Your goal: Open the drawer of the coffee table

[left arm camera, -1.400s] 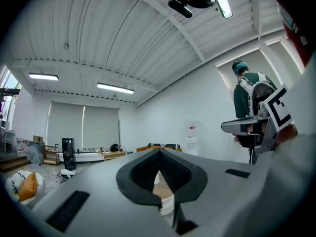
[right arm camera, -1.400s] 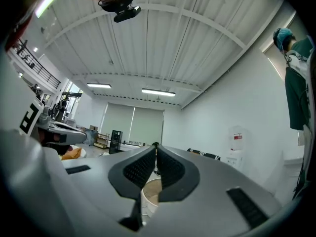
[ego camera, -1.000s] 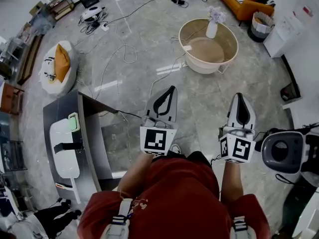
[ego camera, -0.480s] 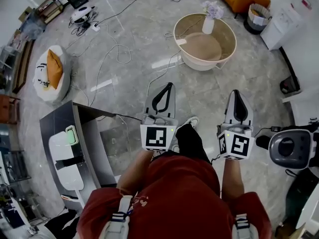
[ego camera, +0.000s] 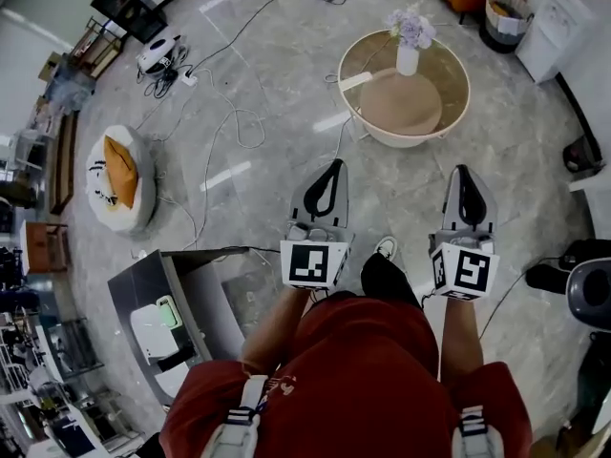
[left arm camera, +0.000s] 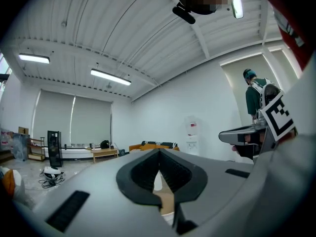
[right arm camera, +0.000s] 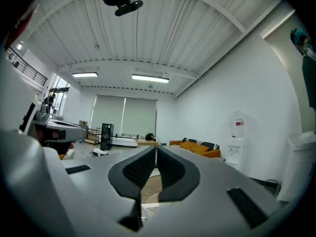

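Jaws pressed together on nothing, the left gripper and right gripper point level, side by side. Ahead, well apart from both, stands the round coffee table, a flower vase on it.

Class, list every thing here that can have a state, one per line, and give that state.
left gripper, shut, empty
right gripper, shut, empty
coffee table, untouched, apart from both grippers
vase, upright on the coffee table
orange cushion, lying on the white beanbag
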Demonstrator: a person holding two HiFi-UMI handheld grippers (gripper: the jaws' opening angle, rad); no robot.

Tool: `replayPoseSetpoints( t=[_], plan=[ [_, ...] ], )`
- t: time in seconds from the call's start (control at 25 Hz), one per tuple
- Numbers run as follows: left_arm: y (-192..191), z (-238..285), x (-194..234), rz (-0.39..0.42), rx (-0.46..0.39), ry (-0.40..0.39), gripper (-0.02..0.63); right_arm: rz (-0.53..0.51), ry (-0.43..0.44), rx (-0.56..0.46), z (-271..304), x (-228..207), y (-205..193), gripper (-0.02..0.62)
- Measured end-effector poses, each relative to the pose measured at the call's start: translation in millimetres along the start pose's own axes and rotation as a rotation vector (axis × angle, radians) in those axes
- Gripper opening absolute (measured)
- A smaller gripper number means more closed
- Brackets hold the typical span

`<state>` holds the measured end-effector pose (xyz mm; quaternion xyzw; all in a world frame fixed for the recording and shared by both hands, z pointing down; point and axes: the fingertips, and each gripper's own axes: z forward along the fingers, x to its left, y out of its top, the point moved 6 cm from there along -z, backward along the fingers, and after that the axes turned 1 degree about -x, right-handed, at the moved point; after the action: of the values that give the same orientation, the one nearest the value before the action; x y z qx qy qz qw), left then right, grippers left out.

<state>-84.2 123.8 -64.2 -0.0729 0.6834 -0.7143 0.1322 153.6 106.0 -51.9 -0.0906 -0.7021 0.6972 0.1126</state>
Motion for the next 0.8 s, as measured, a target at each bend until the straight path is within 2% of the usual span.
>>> replayPoseSetpoints(
  t=[0.12,0.4,0.64,0.8],
  plan=[
    [-6.9,35.1,5.3,0.024,0.024,-0.020,0.014,0.040,-0.021,0.010,30.1,-13.7,-11.0,0.025],
    [-20.2,92.0,12.9,0.024,0.064,-0.072,0.014,0.055,-0.041,0.043,78.5,-31.1,-25.2,0.025],
    [-42.0,129.0,33.8,0.021,0.084,-0.139,0.014,0.057,-0.081,0.073,105.3,-20.7,-46.5,0.025],
    [-73.8,155.8,48.4,0.046,0.103,-0.198,0.014,0.066,-0.112,0.093,121.4,-11.4,-81.2,0.025]
  ],
)
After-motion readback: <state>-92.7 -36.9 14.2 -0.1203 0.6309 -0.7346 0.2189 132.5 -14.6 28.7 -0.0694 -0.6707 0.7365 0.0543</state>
